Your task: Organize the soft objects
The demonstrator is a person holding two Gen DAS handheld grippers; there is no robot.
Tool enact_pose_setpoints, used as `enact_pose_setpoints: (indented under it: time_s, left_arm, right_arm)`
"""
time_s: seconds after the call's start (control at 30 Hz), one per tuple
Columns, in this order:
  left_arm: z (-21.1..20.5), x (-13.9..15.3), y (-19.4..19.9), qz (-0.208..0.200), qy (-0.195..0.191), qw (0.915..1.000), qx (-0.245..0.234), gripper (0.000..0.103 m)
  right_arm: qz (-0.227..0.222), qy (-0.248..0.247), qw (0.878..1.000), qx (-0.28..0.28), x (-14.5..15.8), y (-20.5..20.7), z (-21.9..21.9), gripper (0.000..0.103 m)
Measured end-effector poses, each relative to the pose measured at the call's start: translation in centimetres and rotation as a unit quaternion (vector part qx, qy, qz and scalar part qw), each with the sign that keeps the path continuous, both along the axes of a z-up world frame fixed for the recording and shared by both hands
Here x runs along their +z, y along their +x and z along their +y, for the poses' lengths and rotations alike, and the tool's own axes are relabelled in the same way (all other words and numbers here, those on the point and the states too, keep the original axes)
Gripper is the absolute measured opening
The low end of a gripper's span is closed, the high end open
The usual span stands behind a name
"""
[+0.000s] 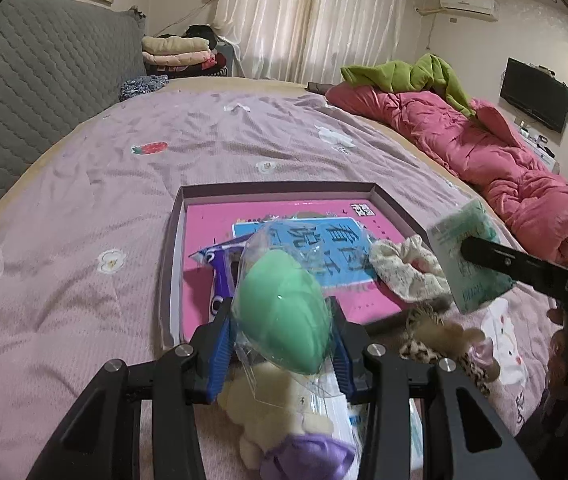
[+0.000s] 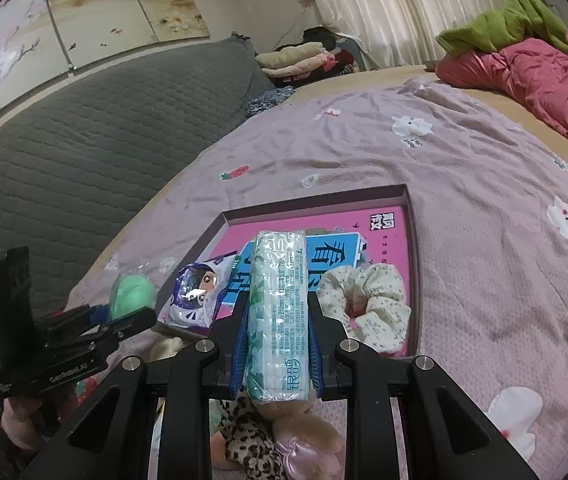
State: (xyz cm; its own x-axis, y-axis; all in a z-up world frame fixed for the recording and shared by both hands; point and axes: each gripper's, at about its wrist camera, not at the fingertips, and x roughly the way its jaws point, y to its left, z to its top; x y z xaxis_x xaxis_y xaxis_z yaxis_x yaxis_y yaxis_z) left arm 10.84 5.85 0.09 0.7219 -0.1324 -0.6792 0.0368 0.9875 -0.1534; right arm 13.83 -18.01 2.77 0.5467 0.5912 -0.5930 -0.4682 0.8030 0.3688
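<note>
Plush toys (image 1: 276,412) lying nearest, I am carrying a fingers-clamped green sponge (image 1: 284,312) and tissue pack (image 2: 280,312); lowering gently into the box (image 1: 280,190) at twelve o'clock.

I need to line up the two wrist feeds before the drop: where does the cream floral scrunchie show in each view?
Left wrist view: the scrunchie lies right of centre, in the tray's near right corner, just left of the tissue pack.
Right wrist view: it lies right of centre, just right of the held tissue pack.
Shared landmark: the pink book lining the tray.
</note>
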Motion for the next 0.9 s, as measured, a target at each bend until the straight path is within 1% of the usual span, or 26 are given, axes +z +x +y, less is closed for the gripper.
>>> enact_pose_setpoints:
  time_s: [0.3, 0.67, 0.8, 0.9]
  left_arm:
    - [0.1, 0.0, 1.1, -0.003, -0.006, 1.0, -0.001, 0.043]
    - [-0.3, 0.1, 1.9, -0.006, -0.017, 0.9998, -0.01, 0.043]
    - [-0.3, 0.1, 2.4, -0.003, -0.026, 0.9996, -0.009, 0.043]
    - [-0.1, 0.0, 2.9, 0.002, -0.042, 0.9991, -0.006, 0.043]
  right_arm:
    - [-0.007, -0.004, 1.0, -0.005, 0.1, 0.5, 0.1, 0.026]
    - [-0.012, 0.001, 1.0, -0.009, 0.3, 1.2, 0.0, 0.026]
    - [-0.013, 0.004, 1.0, -0.008, 0.4, 1.2, 0.0, 0.026]
    - [-0.018, 0.001, 1.0, -0.006, 0.6, 1.6, 0.2, 0.026]
